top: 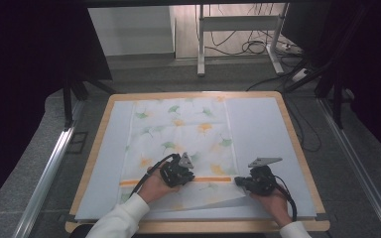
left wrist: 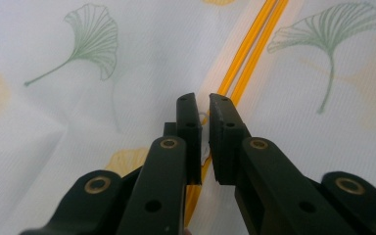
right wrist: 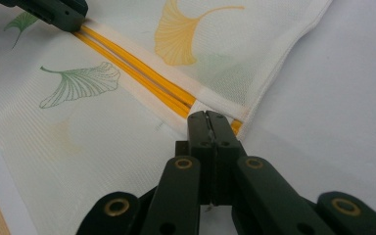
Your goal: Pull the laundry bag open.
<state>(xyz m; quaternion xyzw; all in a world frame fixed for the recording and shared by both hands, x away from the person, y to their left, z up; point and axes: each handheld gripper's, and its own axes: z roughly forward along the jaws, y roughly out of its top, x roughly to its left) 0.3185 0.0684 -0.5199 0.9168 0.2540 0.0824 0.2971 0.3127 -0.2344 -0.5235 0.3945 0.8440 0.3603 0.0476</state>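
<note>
Zipper work is the step in hand, by the look of it: a mesh bag (top: 181, 144) printed with ginkgo leaves lies flat on the pale mat (top: 263, 134) covering the table (top: 297, 148), running from the far edge toward the near edge, with its orange zipper (top: 173, 181) crossing it close to the near edge. Right gripper (top: 239, 181) sits at the bag's right-hand end of that zipper, jaws fully closed and pinching the fabric corner where the orange track ends (right wrist: 235, 126), which reads as an anchor hold. Left gripper (top: 187, 174) is over the middle of the track, jaws nearly together with a thin gap, and a small white loop, probably the slider's pull (left wrist: 204, 119), sits between them; whether the pads truly bite it is hard to tell. Next move, I'd judge, calls for a firm nip on that pull and a level draw along the track while the right end stays pinned so the mesh does not bunch. Both forearms come in from the near edge, hands low, grippers angled forward and down toward the cloth
</note>
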